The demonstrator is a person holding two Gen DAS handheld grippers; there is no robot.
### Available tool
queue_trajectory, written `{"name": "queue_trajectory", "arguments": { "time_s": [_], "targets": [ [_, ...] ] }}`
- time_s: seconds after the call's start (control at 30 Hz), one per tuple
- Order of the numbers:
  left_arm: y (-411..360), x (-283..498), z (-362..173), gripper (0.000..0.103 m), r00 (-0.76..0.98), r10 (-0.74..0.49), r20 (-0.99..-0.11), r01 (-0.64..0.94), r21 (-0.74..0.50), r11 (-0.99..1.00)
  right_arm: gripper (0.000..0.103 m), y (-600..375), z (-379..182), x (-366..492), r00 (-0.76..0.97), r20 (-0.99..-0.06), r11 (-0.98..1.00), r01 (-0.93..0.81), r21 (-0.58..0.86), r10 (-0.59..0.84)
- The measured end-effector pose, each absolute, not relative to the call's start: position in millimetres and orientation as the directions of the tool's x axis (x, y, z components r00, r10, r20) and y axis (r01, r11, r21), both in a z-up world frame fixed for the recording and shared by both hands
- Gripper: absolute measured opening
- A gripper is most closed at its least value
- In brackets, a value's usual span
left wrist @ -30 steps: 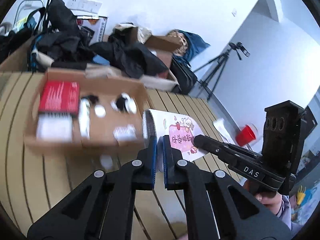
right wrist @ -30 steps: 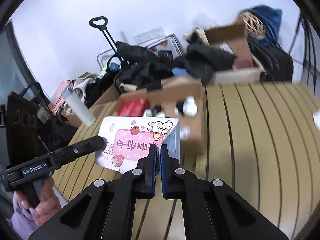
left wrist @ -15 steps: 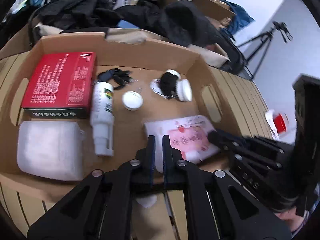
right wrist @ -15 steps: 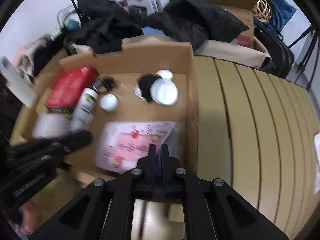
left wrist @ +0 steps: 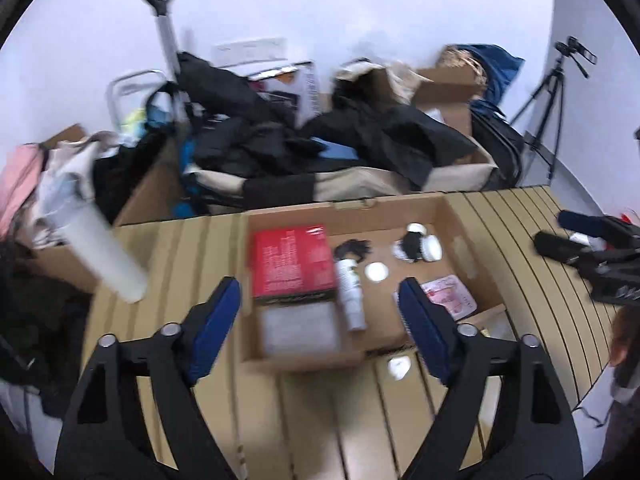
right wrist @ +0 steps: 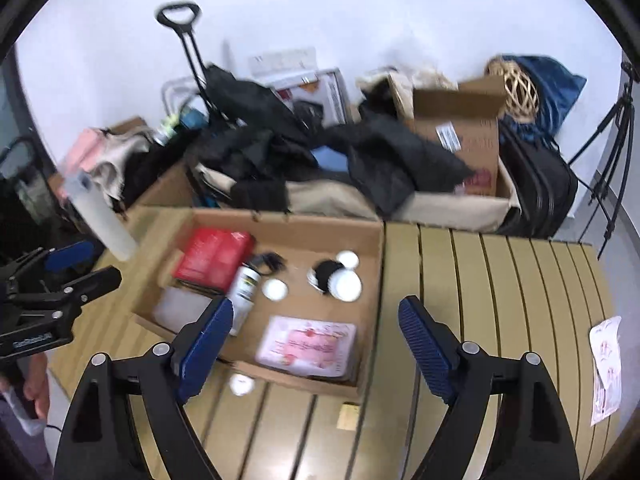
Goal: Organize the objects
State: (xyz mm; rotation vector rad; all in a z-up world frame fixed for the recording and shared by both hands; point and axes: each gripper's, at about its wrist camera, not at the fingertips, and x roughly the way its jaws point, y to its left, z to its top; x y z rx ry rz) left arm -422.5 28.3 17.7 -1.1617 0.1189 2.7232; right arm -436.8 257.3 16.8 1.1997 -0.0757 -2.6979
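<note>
Pink card (right wrist: 307,345) lies flat in the cardboard box (right wrist: 374,280), near its front corner; thin, light and bendy, best pinched by an edge. Left gripper (left wrist: 320,308) and right gripper (right wrist: 316,336) are both opening wide, nothing between them

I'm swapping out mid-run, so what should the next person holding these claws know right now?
Left claw: jaws opening, nothing between them.
Right claw: jaws opening, also empty.
Pink card lies flat in the cardboard box, near its front corner, beside the red box, spray bottle and white lids.
Done: card is in the box.
Left: a small white item and a tan block sit on the table in front of the box; a printed sheet lies at the table's right edge.
</note>
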Motion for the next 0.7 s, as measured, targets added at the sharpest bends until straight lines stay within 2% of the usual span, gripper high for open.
{"name": "queue_trajectory", "arguments": {
  "time_s": [0.17,0.27,0.37,0.53,0.6,0.7],
  "targets": [
    [17,-371,29,0.085,-0.703,0.163,-0.692,-0.213,-0.014,-0.977,0.088,245,48,-390,-0.683,-0.688,-0.97,0.191,0.153,-0.243],
    [13,-340,28,0.086,-0.724,0.106,-0.681,-0.178,0.037,-0.983,0.088,236,55,-357,-0.689,-0.68,-0.966,0.217,0.137,-0.251],
    [5,-300,28,0.086,-0.721,0.154,-0.676,-0.188,-0.023,-0.982,0.088,232,57,-318,-0.699,-0.665,-0.962,0.24,0.127,-0.263],
    [-3,-231,26,0.086,-0.732,0.182,-0.656,-0.196,-0.053,-0.979,0.088,232,38,-248,-0.687,-0.654,-0.946,0.282,0.162,-0.317],
    [-5,-199,21,0.091,-0.735,0.2,-0.648,-0.202,-0.071,-0.977,0.088,233,28,-225,-0.685,-0.655,-0.946,0.27,0.18,-0.32],
    [-4,-171,6,0.093,-0.72,0.22,-0.658,-0.221,-0.083,-0.972,0.088,235,6,-182,-0.674,-0.654,-0.939,0.256,0.23,-0.344]
  ]
}}
